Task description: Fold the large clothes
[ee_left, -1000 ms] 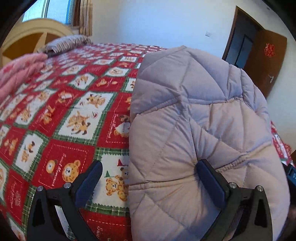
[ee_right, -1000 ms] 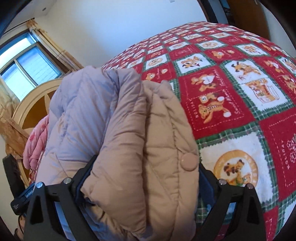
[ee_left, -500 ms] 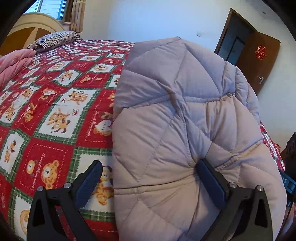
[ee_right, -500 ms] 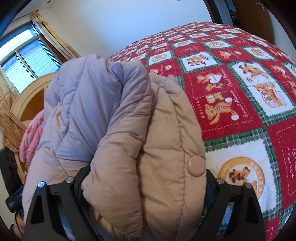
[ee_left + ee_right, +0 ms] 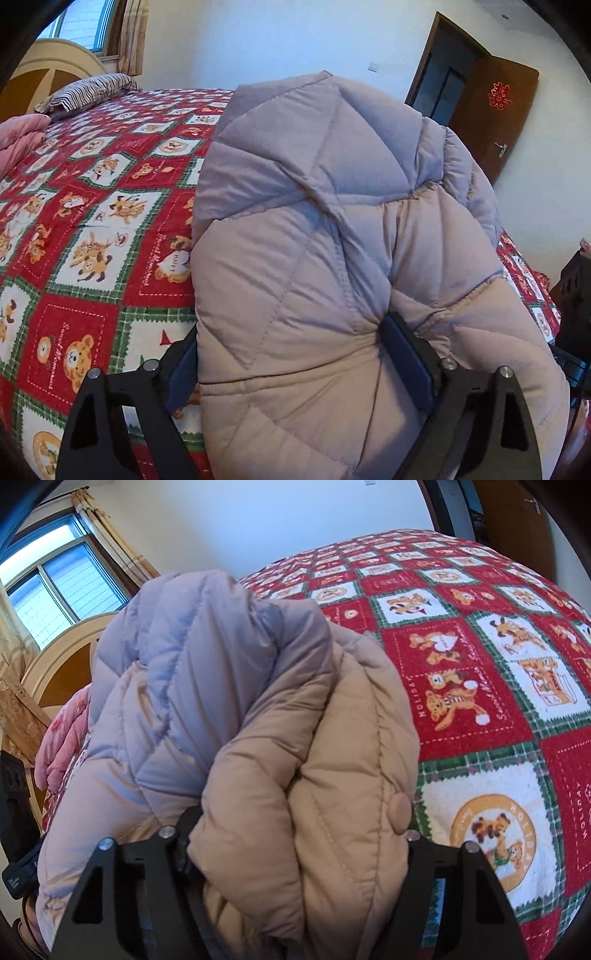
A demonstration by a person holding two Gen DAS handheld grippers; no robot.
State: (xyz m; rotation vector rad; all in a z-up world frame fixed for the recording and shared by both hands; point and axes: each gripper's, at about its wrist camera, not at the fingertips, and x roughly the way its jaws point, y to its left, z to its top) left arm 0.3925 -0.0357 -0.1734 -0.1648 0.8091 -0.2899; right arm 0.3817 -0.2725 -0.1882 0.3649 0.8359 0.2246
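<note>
Right wrist view: my right gripper is closing on the coat's bunched tan edge, pads already pressing. My left gripper is closing across its quilted edge, both at the near end, coat stretching away over the bed.

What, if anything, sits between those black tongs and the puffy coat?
Nothing visible does. The coat already fills both tongs: the left tongs and the right tongs are closing, each on a thick fold of it. Around it lies only the bedspread.

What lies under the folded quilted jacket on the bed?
The quilted jacket rests on the teddy-bear bedspread, visible all around it. What lies directly under the jacket is covered.
</note>
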